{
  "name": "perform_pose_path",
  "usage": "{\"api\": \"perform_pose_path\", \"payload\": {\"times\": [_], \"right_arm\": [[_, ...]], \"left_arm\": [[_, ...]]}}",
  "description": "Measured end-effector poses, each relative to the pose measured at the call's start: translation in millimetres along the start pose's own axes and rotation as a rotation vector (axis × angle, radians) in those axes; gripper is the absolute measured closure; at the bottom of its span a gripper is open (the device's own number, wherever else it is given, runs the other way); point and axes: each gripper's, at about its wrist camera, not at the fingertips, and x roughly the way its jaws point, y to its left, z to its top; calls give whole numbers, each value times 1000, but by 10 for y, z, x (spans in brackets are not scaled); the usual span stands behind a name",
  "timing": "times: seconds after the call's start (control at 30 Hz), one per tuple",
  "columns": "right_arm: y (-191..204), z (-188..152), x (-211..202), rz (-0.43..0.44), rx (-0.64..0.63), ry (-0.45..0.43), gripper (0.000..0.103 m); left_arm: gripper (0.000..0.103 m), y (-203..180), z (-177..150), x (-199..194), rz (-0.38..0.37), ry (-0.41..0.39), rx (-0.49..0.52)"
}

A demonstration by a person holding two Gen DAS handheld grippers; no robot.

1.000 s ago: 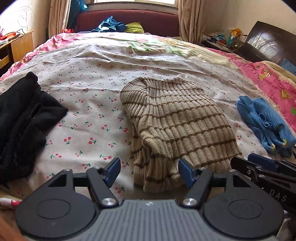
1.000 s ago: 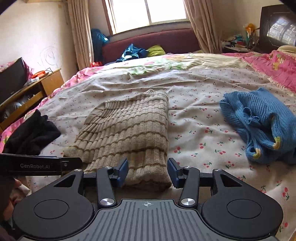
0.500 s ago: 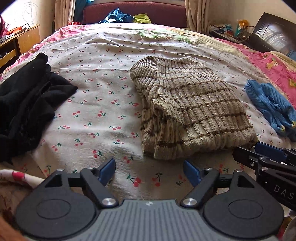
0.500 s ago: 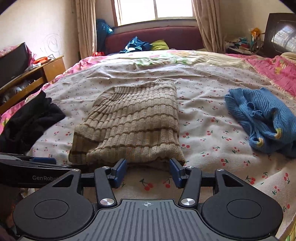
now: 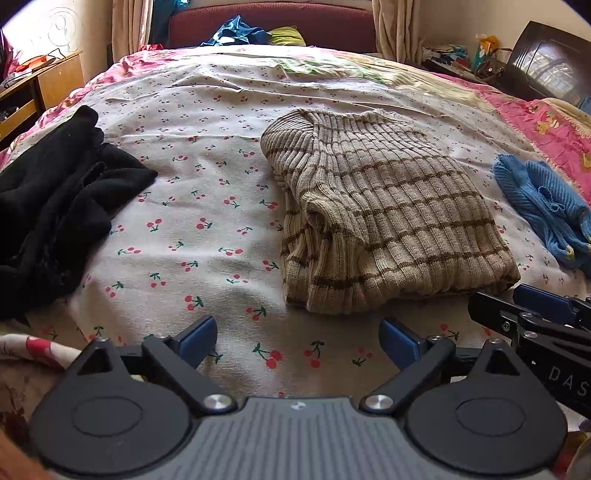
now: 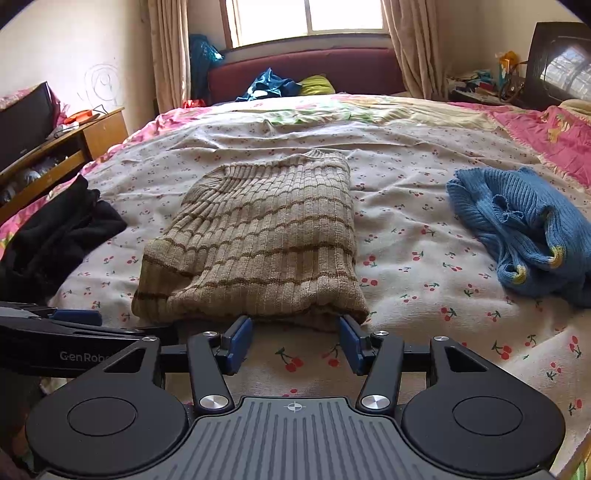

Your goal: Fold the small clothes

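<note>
- Folded beige striped sweater (image 5: 384, 218) lies in the middle of the bed (image 5: 207, 155), near its front edge, ribbed side up.
- Left claw (image 5: 297, 338) hovers low over bare sheet just short of the sweater's near hem, its blue pads spread wide and gripping nothing.
- Right claw (image 6: 293, 341) sits just beside the sweater's near right corner, pads parted about halfway and empty; whether the right pad touches the knit cannot be told.
- Open sheet runs between the sweater and a black garment (image 5: 55, 206) heaped at the bed's left edge.
- More open sheet separates the sweater from a crumpled blue knit (image 6: 517, 232) on the right, which lies well apart from it.
- The sheet is white with small red cherries, lightly wrinkled; a pink patterned cover (image 6: 546, 136) borders its right side.
- Beyond the bed stand a dark red headboard (image 6: 332, 74), beige curtains (image 6: 166, 55), and a wooden cabinet (image 6: 66, 140) at left.
- Only the right wrist view shows the bright window (image 6: 306, 18) above the headboard.
- The left wrist view shows the sweater's layered left edge and tucked sleeve; the right wrist view shows its smooth top instead.
- Each view catches the other claw's black arm at its side edge.
</note>
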Motion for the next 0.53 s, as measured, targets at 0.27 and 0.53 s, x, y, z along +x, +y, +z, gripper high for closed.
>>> {"api": "perform_pose_path", "payload": {"times": [0.27,0.53], "right_arm": [[-34,-13,15,7,22,23,50],[-11,-43,45,-8,5,40,49]], "left_arm": [[0,-36,-33,9,23,7,22],[0,-44,-29,11,36,14,28]]}}
